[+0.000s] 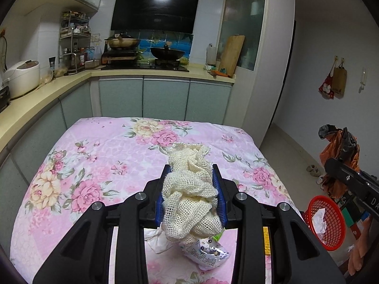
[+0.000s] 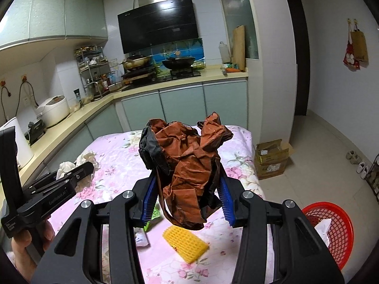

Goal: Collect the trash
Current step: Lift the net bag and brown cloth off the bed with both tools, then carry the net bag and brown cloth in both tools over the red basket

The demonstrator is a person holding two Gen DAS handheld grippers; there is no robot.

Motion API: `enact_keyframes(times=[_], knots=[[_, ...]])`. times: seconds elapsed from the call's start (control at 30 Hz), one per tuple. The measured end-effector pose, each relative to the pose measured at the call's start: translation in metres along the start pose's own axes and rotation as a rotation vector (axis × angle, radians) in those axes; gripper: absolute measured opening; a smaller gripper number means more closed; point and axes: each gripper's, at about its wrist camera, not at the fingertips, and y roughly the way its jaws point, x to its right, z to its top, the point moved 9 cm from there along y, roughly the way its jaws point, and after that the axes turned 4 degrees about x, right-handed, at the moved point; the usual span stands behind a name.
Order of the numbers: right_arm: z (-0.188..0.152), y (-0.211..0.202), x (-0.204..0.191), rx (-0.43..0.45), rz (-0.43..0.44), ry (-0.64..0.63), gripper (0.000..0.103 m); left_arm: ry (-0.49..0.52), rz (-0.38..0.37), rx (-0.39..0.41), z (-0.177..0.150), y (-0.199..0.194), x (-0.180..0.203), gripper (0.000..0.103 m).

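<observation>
My left gripper (image 1: 191, 172) is shut on a bundle of cream foam netting (image 1: 189, 189), held above the floral table cover (image 1: 94, 156). Below it lies a small printed snack wrapper (image 1: 208, 253). My right gripper (image 2: 189, 179) is shut on a crumpled brown and black plastic bag (image 2: 187, 165), also lifted off the table. Under it lie a yellow mesh piece (image 2: 186, 242), a green scrap (image 2: 154, 215) and a white wrapper (image 2: 141, 237). The red basket (image 2: 341, 234) sits low at the right with white paper (image 2: 323, 228) inside. The same red basket (image 1: 331, 224) shows in the left wrist view.
A kitchen counter (image 1: 59, 87) with a rice cooker (image 1: 21, 78) runs along the left, with a stove and pans at the back. A cardboard box (image 2: 272, 158) stands on the floor right of the table. A hand (image 2: 26, 243) holds the left gripper's handle.
</observation>
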Motion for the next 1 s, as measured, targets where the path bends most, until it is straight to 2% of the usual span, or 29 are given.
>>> enact_keyframes(times=[0.43, 1.0], knots=[[-0.001, -0.002, 0.030, 0.002, -0.059, 0.038, 0.044, 0.006, -0.032, -0.034, -0.007, 0.019, 0.024, 0.032], [-0.022, -0.025, 0.110, -0.018, -0.196, 0.142, 0.044, 0.087, -0.186, -0.118, -0.030, 0.045, 0.119, 0.032]])
